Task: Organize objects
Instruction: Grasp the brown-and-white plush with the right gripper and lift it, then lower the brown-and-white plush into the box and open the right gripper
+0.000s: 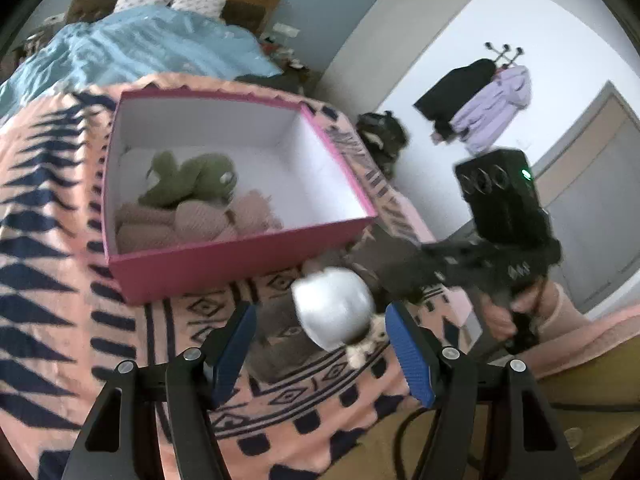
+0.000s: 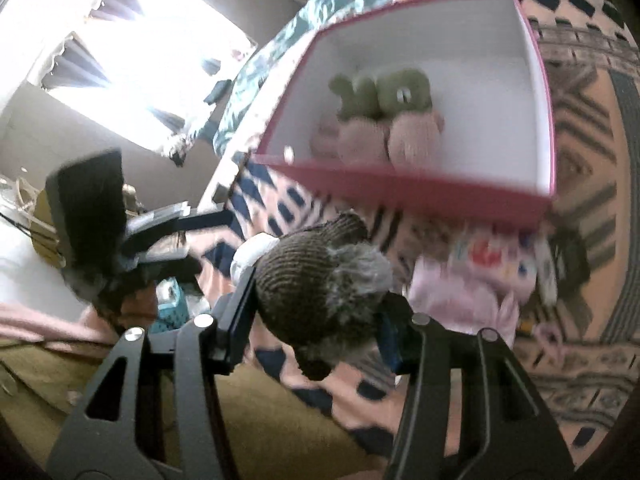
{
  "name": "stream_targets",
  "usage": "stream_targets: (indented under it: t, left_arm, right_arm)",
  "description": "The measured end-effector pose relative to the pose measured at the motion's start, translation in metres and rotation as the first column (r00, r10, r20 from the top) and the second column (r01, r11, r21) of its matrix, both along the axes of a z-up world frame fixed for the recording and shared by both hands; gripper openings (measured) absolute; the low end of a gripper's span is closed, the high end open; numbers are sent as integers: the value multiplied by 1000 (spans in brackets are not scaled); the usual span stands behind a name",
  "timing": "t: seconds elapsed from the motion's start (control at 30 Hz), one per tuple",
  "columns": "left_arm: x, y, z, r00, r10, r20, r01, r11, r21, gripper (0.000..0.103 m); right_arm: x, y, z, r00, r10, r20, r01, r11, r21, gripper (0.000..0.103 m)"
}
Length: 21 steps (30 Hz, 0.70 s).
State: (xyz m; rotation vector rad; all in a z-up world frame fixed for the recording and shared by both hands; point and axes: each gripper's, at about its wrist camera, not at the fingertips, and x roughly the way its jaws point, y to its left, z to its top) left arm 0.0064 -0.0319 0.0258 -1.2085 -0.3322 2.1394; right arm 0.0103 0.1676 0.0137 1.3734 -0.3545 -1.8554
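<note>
A pink box [image 1: 224,264] with a white inside stands open on a peach and navy patterned blanket [image 1: 48,240]. In it lie a green plush [image 1: 188,180] and pink knitted toys [image 1: 192,220]; the right wrist view shows the same box [image 2: 420,192]. My right gripper [image 2: 320,292] is shut on a brown knitted plush toy [image 2: 304,280] with grey fur, held above the blanket short of the box. Its whitish round part [image 1: 332,304] hangs between the blue pads of my left gripper [image 1: 320,308], which is open and clear of it.
A person's hand [image 1: 504,312] holds the right gripper's black handle at the right. A pink printed cloth [image 2: 480,280] lies on the blanket below the box. A blue duvet [image 1: 140,44] covers the bed behind. A coat rack [image 1: 484,92] and a dark bag [image 1: 380,136] stand by the wall.
</note>
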Motion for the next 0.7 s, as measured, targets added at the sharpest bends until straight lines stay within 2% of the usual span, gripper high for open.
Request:
stream_targets:
  t: [0.17,0.3,0.43,0.7]
  left_arm:
    - [-16,2,6,1000,3,-25,-3,1000,8,68]
    - [-40,-4,9,998,43,-45,-42,999,24,68]
    - [-68,-8,12,995,71,-69,-72,997,-13,62]
    - [-121,-27,12,988,133,-80,-136,990,-34,53]
  right_arm:
    - [-25,-6,23,998,-29,-63,25,998,-50,55]
    - [-46,-10,34,994,-34,-108,29,999,-46,55]
    - [-70,-19,39,989,-42,-141,36,998,-45,55]
    - [-121,-34,45,982,-67,-179,57,997,-59,55]
